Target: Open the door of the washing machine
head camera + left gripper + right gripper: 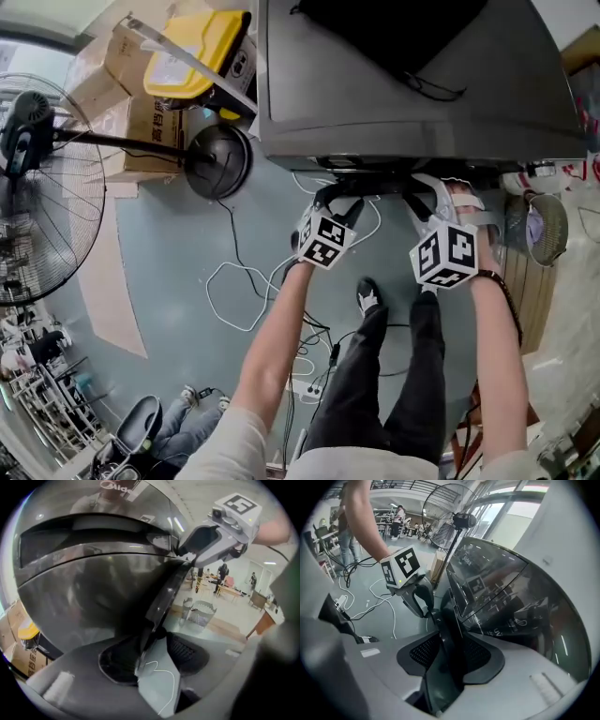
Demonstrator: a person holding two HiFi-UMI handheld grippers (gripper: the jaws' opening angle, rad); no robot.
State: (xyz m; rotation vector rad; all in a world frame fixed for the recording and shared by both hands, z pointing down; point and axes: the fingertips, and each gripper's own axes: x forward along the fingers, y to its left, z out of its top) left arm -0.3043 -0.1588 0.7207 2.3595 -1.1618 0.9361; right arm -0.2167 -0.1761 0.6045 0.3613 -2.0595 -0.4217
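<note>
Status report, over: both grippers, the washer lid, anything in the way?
Left gripper open, washer lid edge between its jaws, not pinched. Right gripper the same. Lid looks shut. Black item lying on the machine's top, may slide.

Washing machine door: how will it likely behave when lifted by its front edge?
The door looks like a rigid, glossy panel, so it should probably lift as one stiff piece. Its reflective surface may be slippery, and the thin edge between the right gripper's fingers offers little purchase.
</note>
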